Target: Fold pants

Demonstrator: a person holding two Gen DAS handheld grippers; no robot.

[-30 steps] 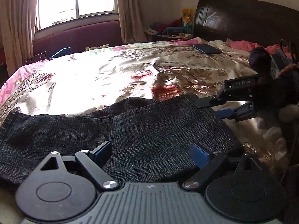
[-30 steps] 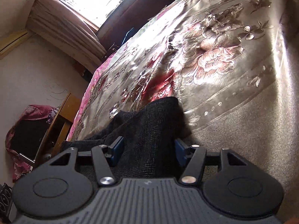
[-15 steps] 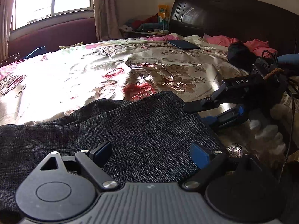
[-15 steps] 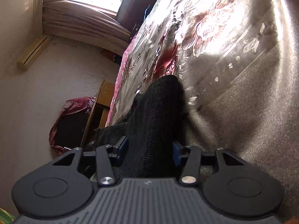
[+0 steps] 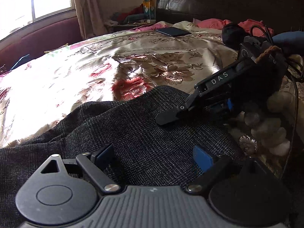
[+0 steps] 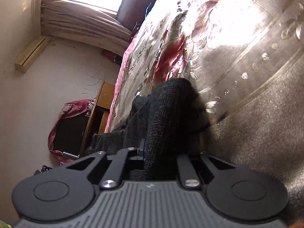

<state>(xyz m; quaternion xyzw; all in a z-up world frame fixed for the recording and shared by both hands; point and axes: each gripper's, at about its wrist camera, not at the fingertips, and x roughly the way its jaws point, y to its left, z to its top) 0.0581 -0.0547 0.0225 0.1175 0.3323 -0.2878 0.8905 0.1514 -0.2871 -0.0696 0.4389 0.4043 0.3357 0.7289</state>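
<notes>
Right gripper [image 6: 159, 150] pinches dark woven pants [image 5: 144, 133] at their edge; left gripper [image 5: 153, 155] wide apart, holding nothing; floral satin bed [image 5: 76, 72] beyond.

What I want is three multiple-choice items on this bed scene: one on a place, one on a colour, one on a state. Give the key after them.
1. Where do the pants lie?
A. On the floor
B. On the floral bedspread
C. Over a chair

2. What colour are the pads of the left gripper?
A. Red
B. Yellow
C. Blue

3. What state is the right gripper in?
A. Shut on a bunch of the pants fabric
B. Wide open above the bed
C. Shut on a phone

Key:
1 B, the dark cloth spreads across the flowered cover.
2 C, both pads show blue against the black fingers.
3 A, the right wrist view shows the fingers drawn in with dark fabric bunched between them.
</notes>
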